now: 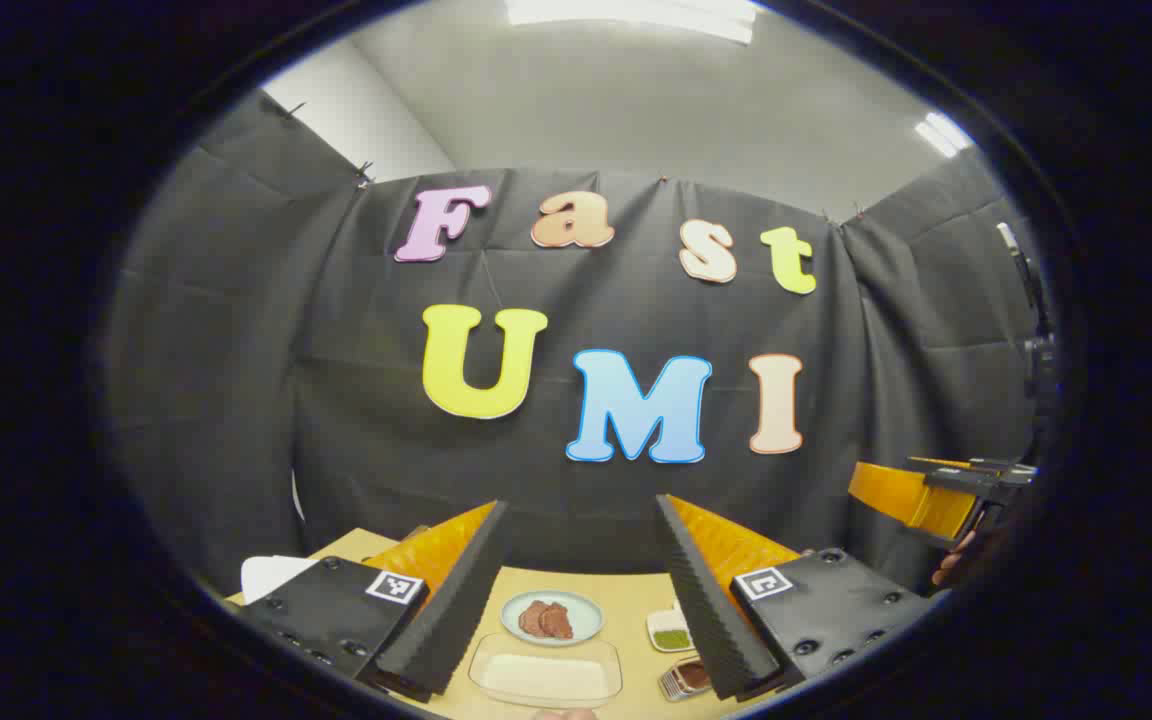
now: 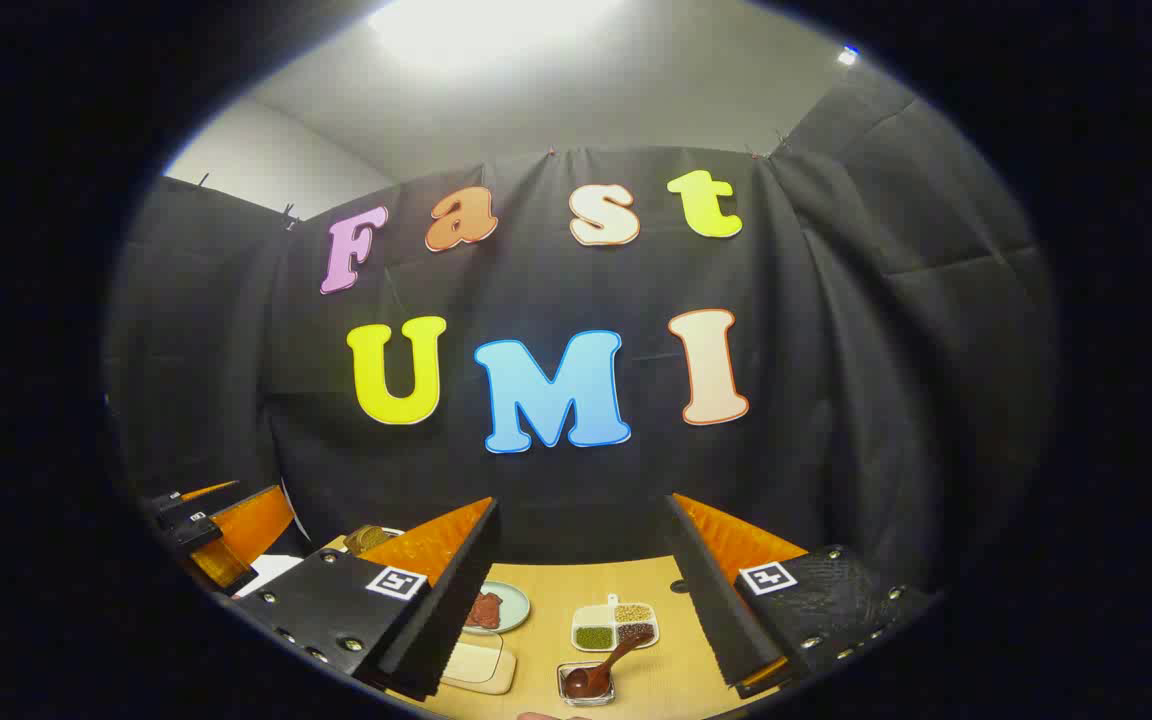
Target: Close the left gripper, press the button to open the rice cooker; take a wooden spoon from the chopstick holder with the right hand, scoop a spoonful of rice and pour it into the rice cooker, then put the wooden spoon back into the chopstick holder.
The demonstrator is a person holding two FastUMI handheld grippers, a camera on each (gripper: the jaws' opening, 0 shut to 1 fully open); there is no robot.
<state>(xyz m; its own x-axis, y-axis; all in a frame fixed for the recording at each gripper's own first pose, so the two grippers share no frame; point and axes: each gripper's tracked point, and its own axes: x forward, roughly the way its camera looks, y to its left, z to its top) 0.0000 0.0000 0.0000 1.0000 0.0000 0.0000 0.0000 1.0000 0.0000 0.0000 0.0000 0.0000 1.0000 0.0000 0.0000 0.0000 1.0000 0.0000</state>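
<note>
Gaping wide, both tongs hover over the table; the right gripper view catches a wooden spoon.

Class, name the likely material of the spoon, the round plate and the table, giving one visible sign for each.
Spoon: probably wood, dark brown with a slight sheen. Round plate: likely glazed ceramic, pale and smooth, though possibly plastic. Table: light wood or wood-look laminate, matte and tan.

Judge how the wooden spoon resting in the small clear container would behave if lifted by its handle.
The wooden spoon looks rigid, probably light. Its handle leans over the small clear container's rim, so lifting may tip or drag that container.
</note>
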